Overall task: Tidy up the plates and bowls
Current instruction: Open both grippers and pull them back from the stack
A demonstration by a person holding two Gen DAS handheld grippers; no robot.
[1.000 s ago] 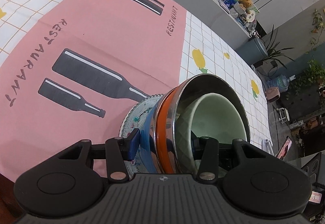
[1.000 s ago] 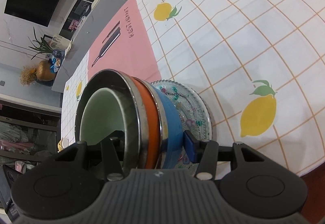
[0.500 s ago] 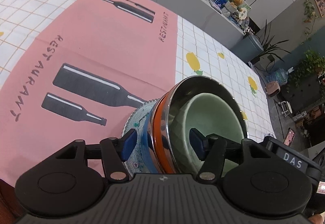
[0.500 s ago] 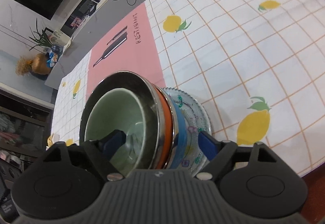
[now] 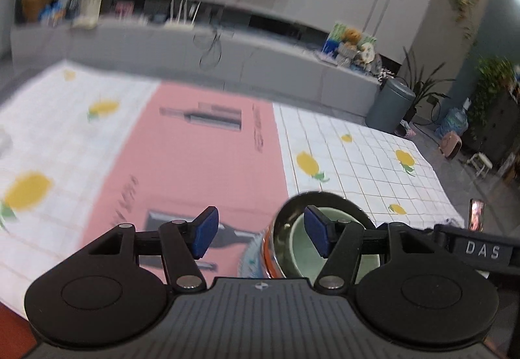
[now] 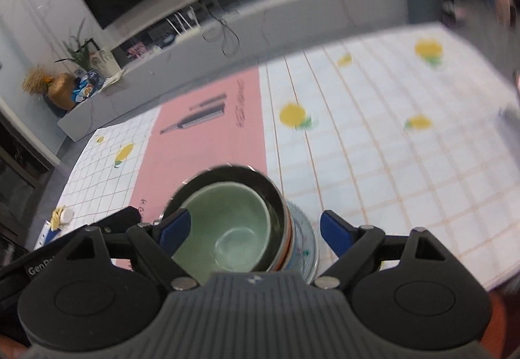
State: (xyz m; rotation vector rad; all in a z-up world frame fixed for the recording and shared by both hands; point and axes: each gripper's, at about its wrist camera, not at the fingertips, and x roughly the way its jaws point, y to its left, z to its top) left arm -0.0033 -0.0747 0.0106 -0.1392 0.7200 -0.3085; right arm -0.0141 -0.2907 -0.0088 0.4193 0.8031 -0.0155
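A stack of dishes stands on the table near its front edge. A pale green bowl (image 6: 227, 229) nests in a steel bowl (image 6: 260, 183) with an orange band. Under them are a blue bowl and a patterned glass plate (image 6: 307, 248). My right gripper (image 6: 255, 230) hovers above the stack, its jaws opening and touching nothing. In the left wrist view the steel bowl (image 5: 325, 196) and green bowl (image 5: 299, 248) lie low and right of centre. My left gripper (image 5: 261, 233) is open above the stack's left side, with its pads clear of the rim.
The stack sits where a pink placemat (image 5: 201, 164) with bottle prints meets the lemon-patterned tablecloth (image 6: 390, 164). The table's red-brown front edge (image 5: 13, 329) shows below. A phone (image 5: 476, 219) lies at the far right edge. A grey bench (image 5: 276, 66) runs beyond the table.
Both grippers let go of the stack's rims, opened wide and rose, tilting up so the room behind shows. The stack stays on the table.
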